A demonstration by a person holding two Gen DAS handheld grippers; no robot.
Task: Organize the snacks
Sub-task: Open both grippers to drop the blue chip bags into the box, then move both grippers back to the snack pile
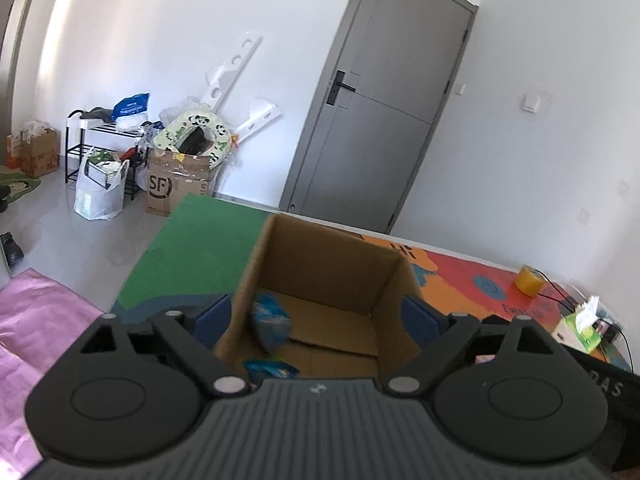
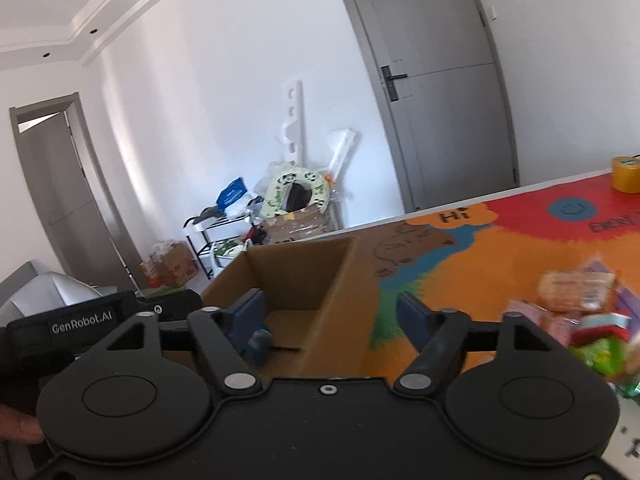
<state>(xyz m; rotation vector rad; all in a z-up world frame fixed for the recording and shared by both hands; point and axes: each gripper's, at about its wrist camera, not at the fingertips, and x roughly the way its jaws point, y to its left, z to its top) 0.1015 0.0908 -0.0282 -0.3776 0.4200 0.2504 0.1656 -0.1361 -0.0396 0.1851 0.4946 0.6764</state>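
Observation:
An open cardboard box (image 1: 320,256) stands on the colourful mat. In the left wrist view a blue snack packet (image 1: 271,322) is in mid-air or leaning inside the box, and another blue packet (image 1: 272,369) lies on its floor. My left gripper (image 1: 318,314) is open above the box, its blue pads (image 1: 416,314) wide apart and empty. In the right wrist view the same box (image 2: 340,272) is ahead. My right gripper (image 2: 330,316) is open and empty over its right wall. A pile of wrapped snacks (image 2: 580,312) lies on the mat to the right.
A yellow tape roll (image 1: 530,280) and a green tissue box (image 1: 580,326) sit at the mat's far right; the tape also shows in the right wrist view (image 2: 626,174). A grey door (image 1: 380,120) and floor clutter with an SF carton (image 1: 178,180) are behind. Pink cloth (image 1: 36,320) lies left.

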